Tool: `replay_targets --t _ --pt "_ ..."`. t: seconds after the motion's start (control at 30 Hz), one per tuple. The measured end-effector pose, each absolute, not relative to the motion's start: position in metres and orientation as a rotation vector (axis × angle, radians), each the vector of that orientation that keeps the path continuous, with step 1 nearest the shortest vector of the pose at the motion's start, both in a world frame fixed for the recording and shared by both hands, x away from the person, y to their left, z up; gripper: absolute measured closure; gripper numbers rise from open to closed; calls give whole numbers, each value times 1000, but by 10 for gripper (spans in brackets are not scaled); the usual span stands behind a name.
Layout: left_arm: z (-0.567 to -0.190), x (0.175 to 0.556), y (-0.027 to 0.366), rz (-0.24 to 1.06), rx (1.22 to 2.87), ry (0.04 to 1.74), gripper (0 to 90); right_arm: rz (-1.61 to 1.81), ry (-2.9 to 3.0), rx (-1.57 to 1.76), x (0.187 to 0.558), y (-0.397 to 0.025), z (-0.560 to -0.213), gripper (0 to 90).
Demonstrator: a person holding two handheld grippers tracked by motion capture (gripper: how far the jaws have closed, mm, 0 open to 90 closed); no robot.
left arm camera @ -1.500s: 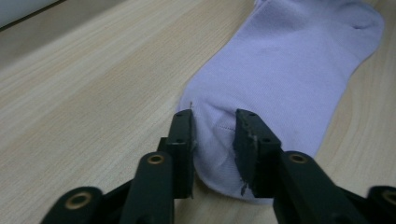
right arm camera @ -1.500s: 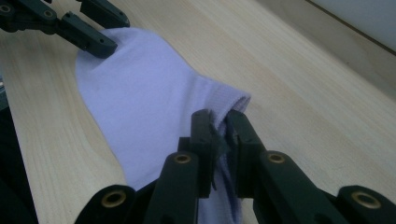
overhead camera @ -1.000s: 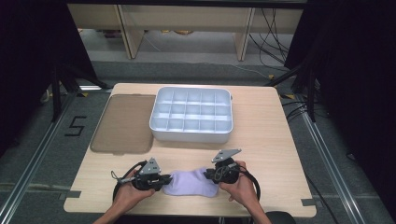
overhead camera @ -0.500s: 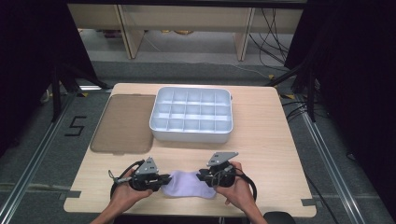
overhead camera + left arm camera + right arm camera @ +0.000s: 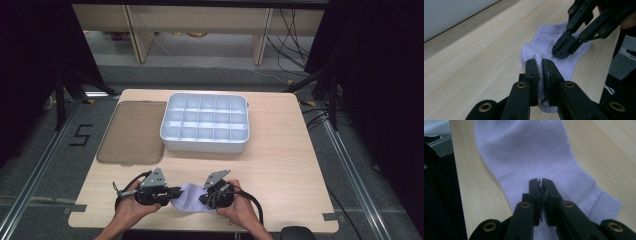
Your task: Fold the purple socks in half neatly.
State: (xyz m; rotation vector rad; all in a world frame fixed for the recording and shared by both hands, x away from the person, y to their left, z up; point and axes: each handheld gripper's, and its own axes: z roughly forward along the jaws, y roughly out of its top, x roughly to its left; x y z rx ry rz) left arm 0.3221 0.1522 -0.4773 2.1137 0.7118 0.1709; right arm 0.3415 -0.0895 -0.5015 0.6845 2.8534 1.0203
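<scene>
A pale lilac sock [image 5: 190, 199] lies flat on the desk [image 5: 280, 165] close to its near edge, about midway along it, and each end of it is gripped by a pair of tongs. The left tongs [image 5: 539, 67] are closed on a fold of the sock's fabric, with the cloth showing between the two black jaws; the right tongs [image 5: 540, 183] are likewise pressed together on a pinch of the fabric near the ribbed cuff. The step in hand looks like the handling of the sock between both tools, most likely a fold or roll so that it can go into the white tray of compartments [image 5: 205, 123] that sits toward the far edge of the desk. The next move probably calls for one end to be lifted and carried over the other while both grips stay firm, since thin knit cloth can slip out of narrow jaws. The high view shows the layout that the close views lack: the tray with its cells all bare, a brown tinted lid [image 5: 131, 132] flat just to the left of it, and both hands at the near edge. The left gripper view shows the right tongs [image 5: 560, 53] with tips down on the sock, and the right gripper view shows the mesh-like weave of the cuff [image 5: 605, 206].
</scene>
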Motion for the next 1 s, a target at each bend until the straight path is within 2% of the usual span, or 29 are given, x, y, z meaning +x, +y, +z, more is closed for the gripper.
replay_targets --t 0.23,0.43,0.73,1.0 --pt "-472 317 150 117 2066 708 833 1029 2872 595 338 -72 -503 867" --pt "-472 319 152 120 2072 702 832 1051 2868 620 338 -72 -499 861" --pt "-470 321 153 122 2072 687 831 1012 2788 661 365 -68 -498 871" --pt "-468 323 160 118 2041 729 831 1006 2805 697 369 -51 -502 880"
